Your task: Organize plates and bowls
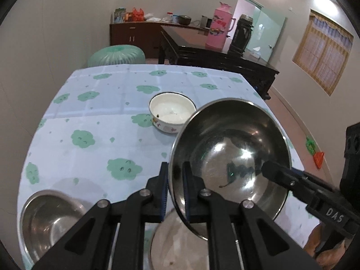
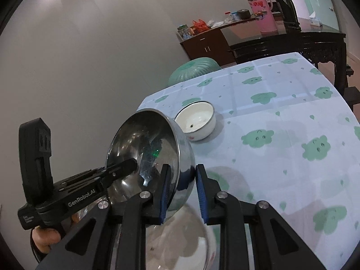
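A large steel bowl is held tilted above the table, its inside facing the left gripper. My left gripper is shut on the bowl's left rim. My right gripper straddles the opposite rim of the same steel bowl, one finger inside and one outside; the outer pad stands a little off the wall. A white enamel bowl sits on the table beyond, also in the right wrist view. A second steel bowl sits at the near left. A pale plate or bowl lies right below the held bowl.
The table carries a light cloth with green cloud prints. A green cushioned stool stands behind it. A dark wooden table with a pink thermos and a black flask stands at the back right.
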`<state>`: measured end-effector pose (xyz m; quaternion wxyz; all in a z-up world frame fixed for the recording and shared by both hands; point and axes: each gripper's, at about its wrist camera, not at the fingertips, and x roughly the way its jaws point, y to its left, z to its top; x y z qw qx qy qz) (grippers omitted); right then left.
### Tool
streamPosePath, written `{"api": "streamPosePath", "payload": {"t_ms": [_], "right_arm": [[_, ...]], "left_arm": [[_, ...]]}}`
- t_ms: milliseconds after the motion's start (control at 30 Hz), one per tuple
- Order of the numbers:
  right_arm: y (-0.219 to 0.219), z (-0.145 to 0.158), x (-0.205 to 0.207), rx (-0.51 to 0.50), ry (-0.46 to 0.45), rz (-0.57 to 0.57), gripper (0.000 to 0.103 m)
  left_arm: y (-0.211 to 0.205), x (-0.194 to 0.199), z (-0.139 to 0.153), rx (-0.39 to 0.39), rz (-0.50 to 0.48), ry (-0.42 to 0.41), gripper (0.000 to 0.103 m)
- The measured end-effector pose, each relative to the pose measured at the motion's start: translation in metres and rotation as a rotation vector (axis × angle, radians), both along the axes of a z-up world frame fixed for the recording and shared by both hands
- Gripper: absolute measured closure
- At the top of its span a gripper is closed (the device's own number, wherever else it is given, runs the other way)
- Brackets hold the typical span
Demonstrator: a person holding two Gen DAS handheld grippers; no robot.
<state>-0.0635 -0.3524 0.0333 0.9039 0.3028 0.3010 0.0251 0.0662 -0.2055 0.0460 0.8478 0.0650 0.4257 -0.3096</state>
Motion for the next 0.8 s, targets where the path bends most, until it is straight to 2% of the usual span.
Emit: {"api": "streamPosePath", "payload": {"t_ms": [167, 367, 633, 800], "right_arm": [[0.023, 0.003, -0.03, -0.039, 0.013, 0.023, 0.078], [0.041, -0.015, -0.056, -0.025, 0.063, 0.042, 0.078], [0.05, -0.051, -0.059, -0.005, 0.161, 0.047, 0.077], [0.057, -0.046, -0.055, -0.078, 0.18, 0.043, 0.076]], "left_arm": [[0.015, -0.027, -0.001, 0.028, -0.018, -0.027, 0.094], [0.023, -0.051, -0.019, 0.077, -0.039, -0.027, 0.094], [0.018, -0.057, -0.058, 0.155, -0.045, 0.025, 0.09], [0.016, -0.062, -0.06, 0.177, -0.052, 0.013, 0.088]]}}
